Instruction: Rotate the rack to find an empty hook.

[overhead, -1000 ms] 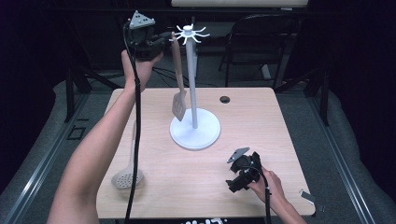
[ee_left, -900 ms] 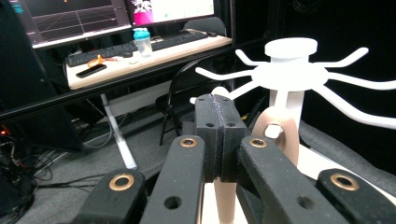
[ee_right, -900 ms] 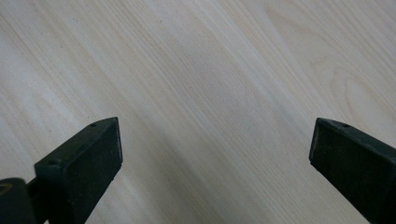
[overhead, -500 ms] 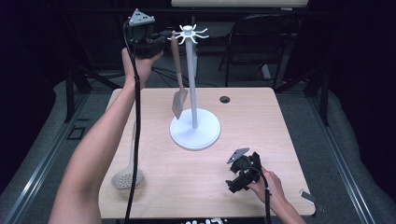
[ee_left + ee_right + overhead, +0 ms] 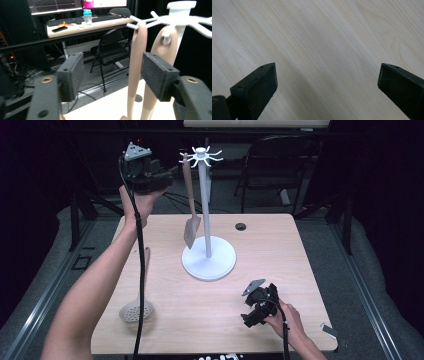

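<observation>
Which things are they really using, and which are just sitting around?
In use:
- left tool, open, beside the hanging spatula
- white hook stand
- slotted spoon, probably next

Just there:
- right tool, open over the table
- chair
- desk with bottle

The left arm reaches up with its tongs (image 5: 167,174) held high and gaping, while the right tongs (image 5: 256,309) rest low, spread wide.

We see a pale, matt wood-grain table (image 5: 280,270), a smooth white plastic-looking utensil stand (image 5: 206,210), a matt beige spatula (image 5: 189,200), and rough black jaw pads (image 5: 71,75).
</observation>
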`<state>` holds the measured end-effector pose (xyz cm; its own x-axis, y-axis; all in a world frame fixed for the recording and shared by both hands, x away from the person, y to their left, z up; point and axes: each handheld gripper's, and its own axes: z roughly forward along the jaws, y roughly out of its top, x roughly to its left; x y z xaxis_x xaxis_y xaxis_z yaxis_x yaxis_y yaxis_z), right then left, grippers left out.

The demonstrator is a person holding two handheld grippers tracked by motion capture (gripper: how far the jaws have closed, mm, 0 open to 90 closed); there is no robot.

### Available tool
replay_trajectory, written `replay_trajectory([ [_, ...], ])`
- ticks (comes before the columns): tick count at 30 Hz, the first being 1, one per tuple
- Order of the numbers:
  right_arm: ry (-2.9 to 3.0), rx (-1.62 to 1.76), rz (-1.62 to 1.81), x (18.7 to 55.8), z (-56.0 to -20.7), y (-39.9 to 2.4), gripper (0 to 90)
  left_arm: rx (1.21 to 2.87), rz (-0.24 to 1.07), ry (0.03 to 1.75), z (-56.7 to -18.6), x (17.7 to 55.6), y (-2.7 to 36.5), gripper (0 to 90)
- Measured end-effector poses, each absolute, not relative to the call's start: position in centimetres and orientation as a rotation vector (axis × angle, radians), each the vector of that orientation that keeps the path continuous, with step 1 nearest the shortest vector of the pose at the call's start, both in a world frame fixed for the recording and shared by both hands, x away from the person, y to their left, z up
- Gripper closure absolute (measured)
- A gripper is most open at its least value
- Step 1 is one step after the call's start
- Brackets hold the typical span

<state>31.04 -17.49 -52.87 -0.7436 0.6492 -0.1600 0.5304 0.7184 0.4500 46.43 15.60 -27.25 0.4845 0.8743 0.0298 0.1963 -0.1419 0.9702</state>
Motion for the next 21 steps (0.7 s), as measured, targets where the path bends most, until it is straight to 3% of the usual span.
replay_trajectory([
  [7,2.638,0.897,0.492,31.1,-52.7,-17.3,1.9,1.652,0.759,0.936,-28.4,44.8,16.7,23.4],
  [21,2.639,0.913,0.515,31.3,-52.8,-17.4,1.9,1.742,0.693,0.934,-32.1,42.0,18.2,15.8],
])
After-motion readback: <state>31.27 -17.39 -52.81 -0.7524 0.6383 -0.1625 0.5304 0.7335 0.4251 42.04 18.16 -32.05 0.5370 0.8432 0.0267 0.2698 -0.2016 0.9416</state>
